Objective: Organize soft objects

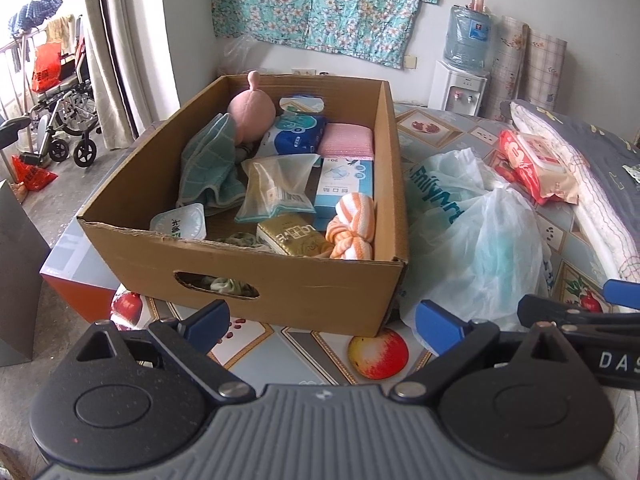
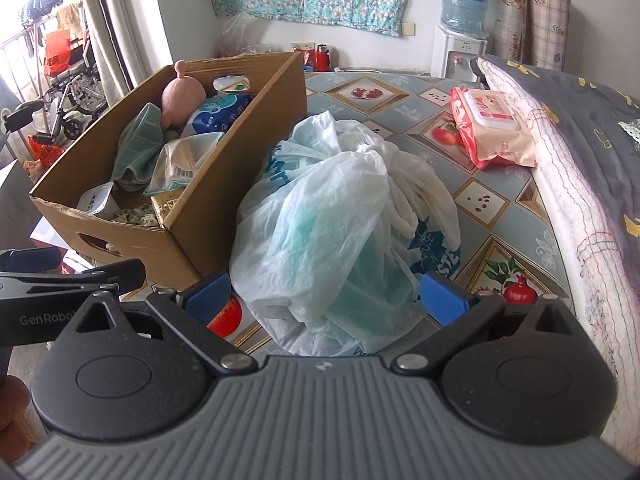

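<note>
Beside the cardboard box (image 2: 176,236), the right gripper (image 2: 326,294) straddles the plastic bag (image 2: 328,216), jaws spread — it should pinch bunched film, not loose edges; the left gripper (image 1: 322,320) hangs released.

left tool (image 1: 322,326): fingers spread wide, holding nothing | right tool (image 2: 326,300): fingers spread wide, level, side by side

Ahead of me a blue water bottle (image 1: 467,38) tops a white dispenser (image 1: 460,92); a folded wheelchair (image 1: 66,120) stands by the beige curtain (image 1: 110,48).
</note>
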Action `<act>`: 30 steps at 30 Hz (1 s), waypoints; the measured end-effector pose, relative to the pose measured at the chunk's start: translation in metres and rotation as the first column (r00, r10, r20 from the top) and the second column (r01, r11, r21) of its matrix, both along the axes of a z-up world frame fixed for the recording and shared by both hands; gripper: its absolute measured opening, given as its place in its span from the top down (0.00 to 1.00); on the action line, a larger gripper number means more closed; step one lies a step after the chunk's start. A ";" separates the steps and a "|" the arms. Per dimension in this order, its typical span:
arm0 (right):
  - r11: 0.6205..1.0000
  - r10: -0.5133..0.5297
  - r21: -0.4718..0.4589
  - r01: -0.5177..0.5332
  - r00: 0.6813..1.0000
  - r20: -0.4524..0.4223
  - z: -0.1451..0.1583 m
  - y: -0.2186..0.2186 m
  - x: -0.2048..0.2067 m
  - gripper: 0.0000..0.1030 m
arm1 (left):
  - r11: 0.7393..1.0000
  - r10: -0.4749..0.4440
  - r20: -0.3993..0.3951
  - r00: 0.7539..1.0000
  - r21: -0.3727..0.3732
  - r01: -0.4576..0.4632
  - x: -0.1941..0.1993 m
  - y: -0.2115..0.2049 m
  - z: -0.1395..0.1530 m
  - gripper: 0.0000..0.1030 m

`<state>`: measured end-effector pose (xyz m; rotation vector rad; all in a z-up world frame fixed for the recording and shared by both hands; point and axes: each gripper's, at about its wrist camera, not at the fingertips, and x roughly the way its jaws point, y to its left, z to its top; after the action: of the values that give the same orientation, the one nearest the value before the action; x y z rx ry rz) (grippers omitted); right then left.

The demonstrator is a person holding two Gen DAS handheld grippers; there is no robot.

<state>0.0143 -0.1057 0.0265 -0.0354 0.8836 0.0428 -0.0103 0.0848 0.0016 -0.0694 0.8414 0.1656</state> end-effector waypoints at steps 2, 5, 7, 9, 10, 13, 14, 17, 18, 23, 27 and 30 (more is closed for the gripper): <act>1.000 -0.003 -0.003 0.003 1.000 0.001 0.000 -0.001 0.000 0.01 | 1.000 -0.003 0.000 1.000 -0.003 0.003 0.000 -0.001 0.000 0.03; 1.000 -0.010 -0.004 0.010 1.000 0.000 0.000 -0.001 -0.001 0.01 | 1.000 -0.009 -0.002 1.000 -0.008 0.009 0.001 -0.002 0.000 0.03; 1.000 -0.016 -0.003 0.016 1.000 -0.002 0.000 -0.002 -0.002 0.01 | 1.000 -0.013 -0.003 1.000 -0.010 0.013 0.001 -0.003 -0.001 0.03; 1.000 -0.020 -0.001 0.020 1.000 -0.006 0.000 -0.002 -0.002 0.01 | 1.000 -0.015 -0.003 1.000 -0.010 0.015 0.002 -0.003 -0.001 0.03; 1.000 -0.021 -0.002 0.021 1.000 -0.006 0.000 -0.002 -0.002 0.01 | 1.000 -0.016 -0.003 1.000 -0.011 0.016 0.002 -0.003 -0.001 0.03; 1.000 -0.023 -0.004 0.023 1.000 -0.006 0.000 -0.002 -0.002 0.01 | 1.000 -0.019 -0.003 1.000 -0.014 0.019 0.002 -0.003 -0.001 0.03; 1.000 -0.024 -0.004 0.024 1.000 -0.006 0.000 -0.002 -0.002 0.01 | 1.000 -0.019 -0.004 1.000 -0.014 0.019 0.002 -0.004 -0.001 0.03; 1.000 -0.025 -0.002 0.025 1.000 -0.006 0.000 -0.002 -0.002 0.01 | 1.000 -0.019 -0.003 1.000 -0.013 0.019 0.002 -0.004 -0.001 0.03; 1.000 -0.025 -0.002 0.025 1.000 -0.006 0.000 -0.002 -0.002 0.01 | 1.000 -0.019 -0.003 1.000 -0.012 0.019 0.002 -0.004 -0.001 0.03; 1.000 -0.024 -0.004 0.024 1.000 -0.006 0.000 -0.002 -0.002 0.01 | 1.000 -0.019 -0.004 1.000 -0.014 0.019 0.002 -0.004 -0.001 0.03; 1.000 -0.025 -0.004 0.025 1.000 -0.006 0.000 -0.002 -0.002 0.01 | 1.000 -0.019 -0.004 1.000 -0.013 0.019 0.002 -0.004 -0.001 0.03; 1.000 -0.026 -0.003 0.026 1.000 -0.007 0.000 -0.002 -0.002 0.01 | 1.000 -0.019 -0.004 1.000 -0.013 0.019 0.002 -0.004 -0.001 0.03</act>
<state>0.0122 -0.1079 0.0264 -0.0267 0.8914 0.0174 -0.0079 0.0810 0.0003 -0.0730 0.8466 0.1431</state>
